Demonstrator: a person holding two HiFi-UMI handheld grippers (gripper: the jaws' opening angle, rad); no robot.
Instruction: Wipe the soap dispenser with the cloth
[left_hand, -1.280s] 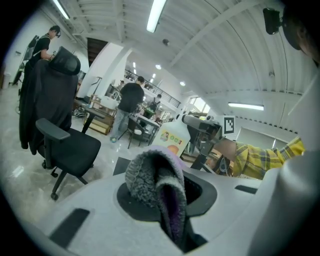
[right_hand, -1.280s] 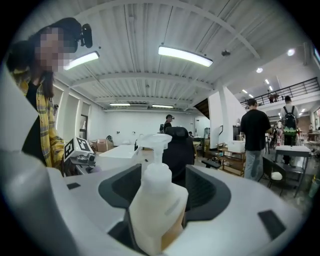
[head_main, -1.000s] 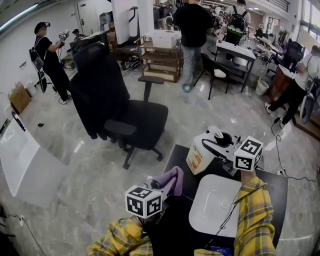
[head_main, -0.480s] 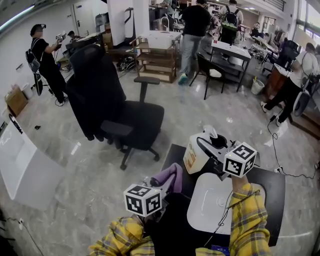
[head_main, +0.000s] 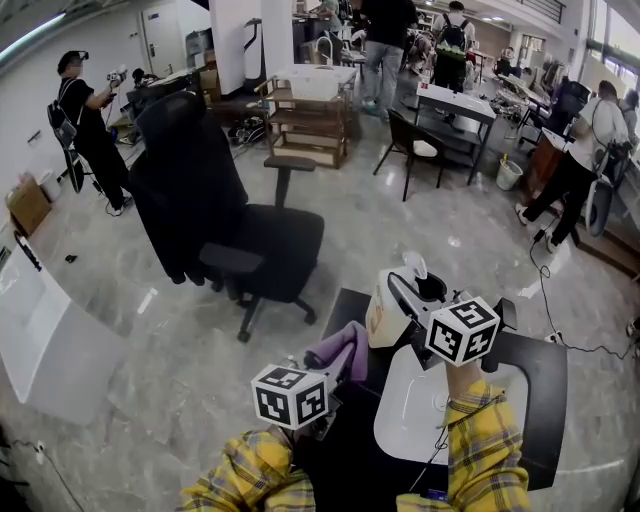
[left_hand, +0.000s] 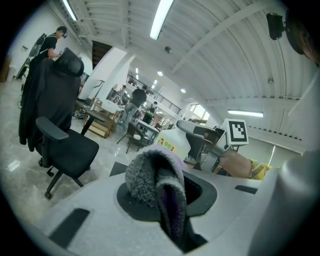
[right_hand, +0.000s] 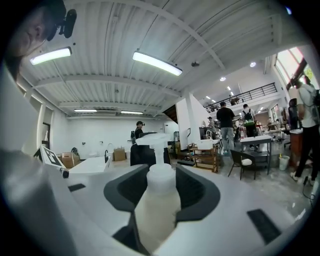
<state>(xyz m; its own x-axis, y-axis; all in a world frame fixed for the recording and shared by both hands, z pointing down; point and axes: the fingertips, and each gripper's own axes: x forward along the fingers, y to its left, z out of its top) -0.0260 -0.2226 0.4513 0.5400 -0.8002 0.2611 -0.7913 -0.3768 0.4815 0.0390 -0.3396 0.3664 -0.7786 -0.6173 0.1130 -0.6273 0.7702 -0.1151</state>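
Your left tongs (left_hand: 167, 197): clamped on cloth (left_hand: 150, 175). Your right tongs (right_hand: 160, 195): clamped on soap dispenser (head_main: 386, 310), held just right of the cloth, apart.

The right gripper (head_main: 415, 292) hides the right side of the soap dispenser (head_main: 383, 312), whose label is too small to read; the near end of the cloth (head_main: 338, 352) vanishes inside the left gripper (head_main: 328, 380)

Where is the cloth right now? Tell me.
In the head view the cloth sits low and centre, clamped in the left gripper, just left of the soap dispenser that the right gripper holds by the white sink.
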